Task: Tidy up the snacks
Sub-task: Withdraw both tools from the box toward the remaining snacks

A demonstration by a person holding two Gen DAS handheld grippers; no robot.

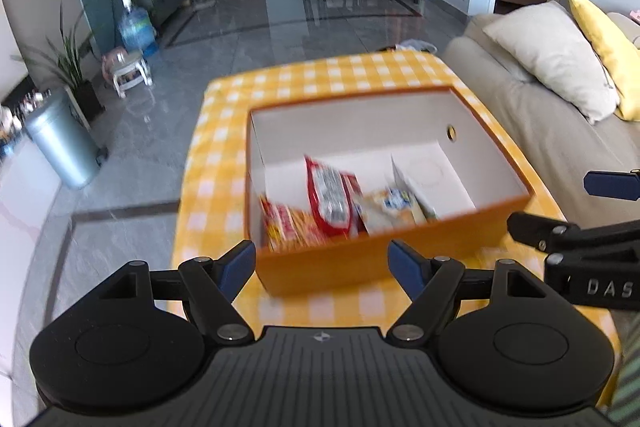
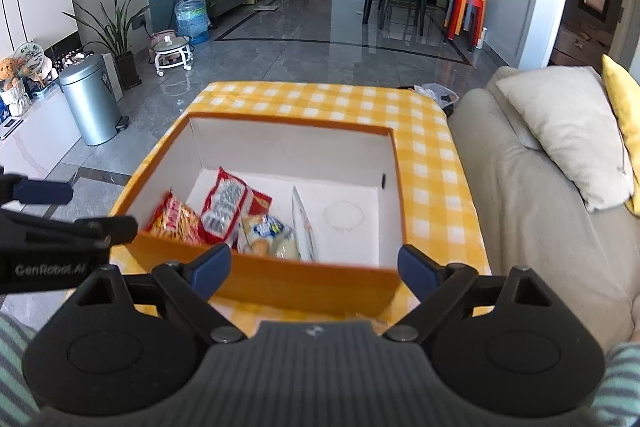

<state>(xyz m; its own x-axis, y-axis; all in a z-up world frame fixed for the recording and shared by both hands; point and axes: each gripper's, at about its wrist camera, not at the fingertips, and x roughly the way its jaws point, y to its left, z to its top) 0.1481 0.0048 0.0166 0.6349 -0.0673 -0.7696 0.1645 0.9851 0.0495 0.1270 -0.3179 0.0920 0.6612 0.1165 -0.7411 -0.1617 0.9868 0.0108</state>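
Observation:
An orange box (image 1: 472, 239) (image 2: 304, 283) with a white inside stands on the yellow checked tablecloth. Inside it lie several snack packs: a red-and-white pack (image 1: 328, 199) (image 2: 224, 207), an orange-red pack (image 1: 286, 227) (image 2: 176, 221), a pale biscuit pack (image 1: 390, 209) (image 2: 270, 237) and a thin white packet (image 2: 302, 223) standing on edge. My left gripper (image 1: 324, 267) hangs open in front of the box's near wall, nothing between its fingers. My right gripper (image 2: 314, 267) is also open and empty, above the near wall. Each gripper shows at the other view's edge.
The table (image 2: 436, 163) is narrow, with a grey sofa (image 2: 532, 211) and cushions close on its right. Left of it are bare tiled floor, a metal bin (image 2: 90, 99), plants and a water bottle. A dining table with chairs stands far back.

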